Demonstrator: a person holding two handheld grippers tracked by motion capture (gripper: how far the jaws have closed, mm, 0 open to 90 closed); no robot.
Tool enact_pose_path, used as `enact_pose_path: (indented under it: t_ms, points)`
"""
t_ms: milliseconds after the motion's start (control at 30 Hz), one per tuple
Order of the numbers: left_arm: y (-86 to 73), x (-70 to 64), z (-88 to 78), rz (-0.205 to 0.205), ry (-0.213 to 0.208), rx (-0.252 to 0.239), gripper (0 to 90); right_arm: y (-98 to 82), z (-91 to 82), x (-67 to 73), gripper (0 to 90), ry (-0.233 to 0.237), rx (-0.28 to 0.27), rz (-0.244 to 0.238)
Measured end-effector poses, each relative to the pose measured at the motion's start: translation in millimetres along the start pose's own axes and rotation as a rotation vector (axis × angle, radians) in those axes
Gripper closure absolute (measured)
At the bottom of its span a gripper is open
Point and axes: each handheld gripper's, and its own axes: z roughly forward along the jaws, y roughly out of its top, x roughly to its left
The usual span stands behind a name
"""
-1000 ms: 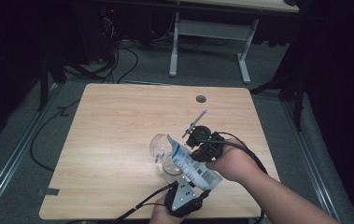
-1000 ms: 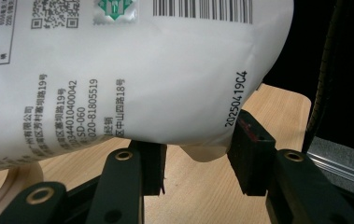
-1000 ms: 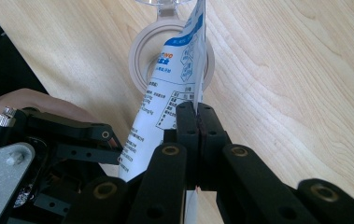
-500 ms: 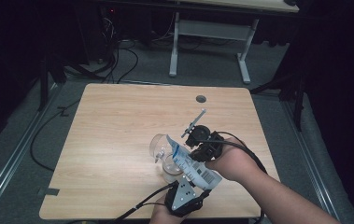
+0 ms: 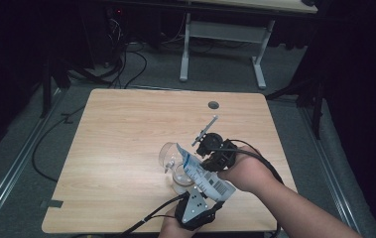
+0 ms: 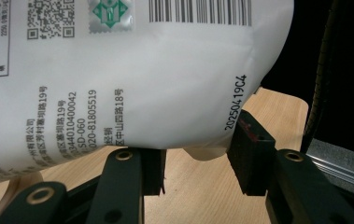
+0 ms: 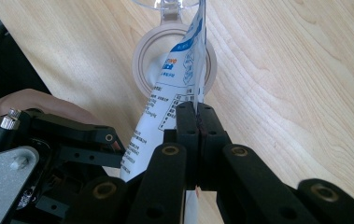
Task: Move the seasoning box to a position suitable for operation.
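A glossy white plastic pouch [image 5: 203, 174], printed with a barcode and small black text, hung tilted over the near right part of the tabletop [image 5: 126, 134], close to its near edge. Its blue-printed top end pointed down into a clear jar [image 5: 181, 173] with a round open mouth. The jar's clear hinged lid [image 5: 166, 154] stood flipped up just beside it, towards the far edge.

The right gripper [image 7: 197, 122] had its black fingers pressed flat together on the thin sealed edge of the pouch, pinching it tight. The left gripper [image 6: 195, 163], with a grey three-cornered plate on top, sat at the pouch's bulging, smooth lower end. Its fingers stood about half open, one on each side of that rounded corner, with the right-hand pad touching it. Whether they really squeezed the pouch could not be told.

The tabletop was pale wood-grain laminate, rectangular with rounded corners, with a small round cable hole [image 5: 213, 105] near its far edge. Grey carpet [image 5: 51, 144] lay around it, black cables [image 5: 126, 74] trailed across the floor, and a white-legged desk [image 5: 225, 34] stood beyond in the dark room.

What lay inside the jar could not be made out.
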Motion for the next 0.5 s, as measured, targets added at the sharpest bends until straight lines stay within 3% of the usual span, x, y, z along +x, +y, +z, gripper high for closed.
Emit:
enact_pose_path:
  t_ms: [500]
  points:
    - [1.1, 1.2, -0.1, -0.003, -0.001, -0.003, 60.5, 2.6, 0.5, 1.1, 90.0, -0.005, 0.004, -0.010]
